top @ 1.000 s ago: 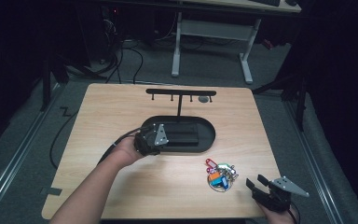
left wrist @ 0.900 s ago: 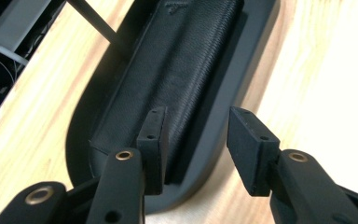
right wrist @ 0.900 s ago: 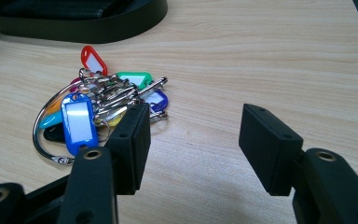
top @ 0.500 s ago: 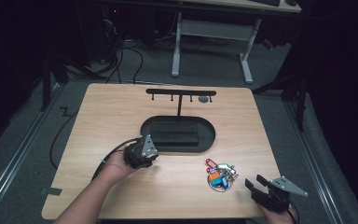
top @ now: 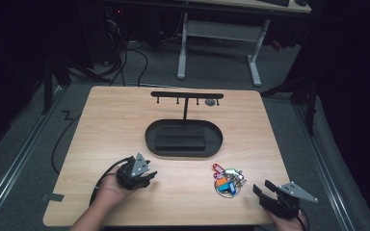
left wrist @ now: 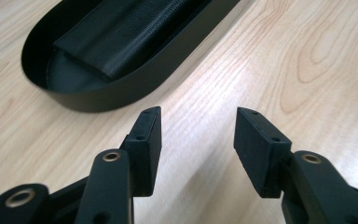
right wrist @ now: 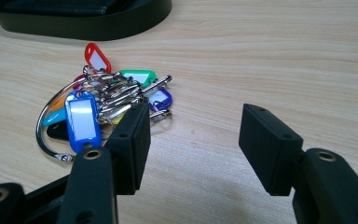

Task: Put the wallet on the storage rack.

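Keys [top: 228, 181] on a steel ring, lower right of centre in the high view, lie on the wooden table [top: 115, 125] just below the black oval tray [top: 150, 136], apart from it. In the right gripper view the bunch [right wrist: 103, 108] sits at centre left: coloured plastic tags, red, green, blue and orange, fanned over thin metal keys.

My right gripper [top: 266, 192] waits at the lower right corner of the high view, just right of the bunch, jaws apart and empty; its own view [right wrist: 193, 140] shows bare wood between the pads. My left gripper [top: 147, 176] rests at lower left, below the tray; its jaws have just been opening and stand apart with nothing between them [left wrist: 196, 140].

I judge the bunch light but loose: stiff keys and a hard ring that will swing and splay when lifted, smooth metal that may slip. The tags are flat against the wood and hard to pinch. Best hold, I think, is across the ring's exposed arc [right wrist: 44, 133] or the dense knot where keys meet it.

A hook stand [top: 187, 96] rises behind the tray.
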A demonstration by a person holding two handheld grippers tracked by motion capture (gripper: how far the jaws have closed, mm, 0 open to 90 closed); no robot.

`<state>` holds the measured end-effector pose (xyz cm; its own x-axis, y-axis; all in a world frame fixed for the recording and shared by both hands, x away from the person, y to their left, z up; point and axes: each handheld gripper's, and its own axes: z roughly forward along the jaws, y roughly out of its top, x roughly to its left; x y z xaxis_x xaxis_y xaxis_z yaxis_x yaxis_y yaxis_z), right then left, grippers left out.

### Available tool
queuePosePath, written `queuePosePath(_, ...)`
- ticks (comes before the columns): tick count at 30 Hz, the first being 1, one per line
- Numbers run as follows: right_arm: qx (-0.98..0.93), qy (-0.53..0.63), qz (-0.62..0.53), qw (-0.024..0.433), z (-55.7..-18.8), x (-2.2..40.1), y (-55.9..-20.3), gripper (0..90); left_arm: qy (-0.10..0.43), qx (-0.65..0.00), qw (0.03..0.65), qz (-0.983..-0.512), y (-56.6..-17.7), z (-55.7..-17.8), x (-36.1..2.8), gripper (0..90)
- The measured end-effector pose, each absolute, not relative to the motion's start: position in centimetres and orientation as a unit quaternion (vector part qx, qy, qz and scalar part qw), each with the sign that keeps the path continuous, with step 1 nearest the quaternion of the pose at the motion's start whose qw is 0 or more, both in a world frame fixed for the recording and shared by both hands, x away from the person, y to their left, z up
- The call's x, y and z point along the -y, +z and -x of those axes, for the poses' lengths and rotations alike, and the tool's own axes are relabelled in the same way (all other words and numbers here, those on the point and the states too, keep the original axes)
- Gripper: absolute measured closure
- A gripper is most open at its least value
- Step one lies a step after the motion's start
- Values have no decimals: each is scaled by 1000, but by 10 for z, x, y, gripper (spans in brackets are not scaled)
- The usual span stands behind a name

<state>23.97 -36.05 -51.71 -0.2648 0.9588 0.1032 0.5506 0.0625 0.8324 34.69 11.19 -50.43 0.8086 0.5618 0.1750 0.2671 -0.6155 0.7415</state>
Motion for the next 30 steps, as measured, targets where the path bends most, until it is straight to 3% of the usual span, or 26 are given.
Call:
queuePosePath(11,-688,407,-546,250,-240,360,-517,440,172,-311,407,-841,-520,-307,-149,434)
queuePosePath(15,-685,405,-552,247,-241,359,-518,439,184,-310,404,-841,-518,-297,-153,371)
queuePosePath(22,-686,400,-554,249,-242,357,-519,434,209,-310,406,-834,-515,-297,-157,311)
queuePosePath(30,-702,369,-557,247,-250,351,-519,434,201,-324,422,-823,-513,-302,-166,297)
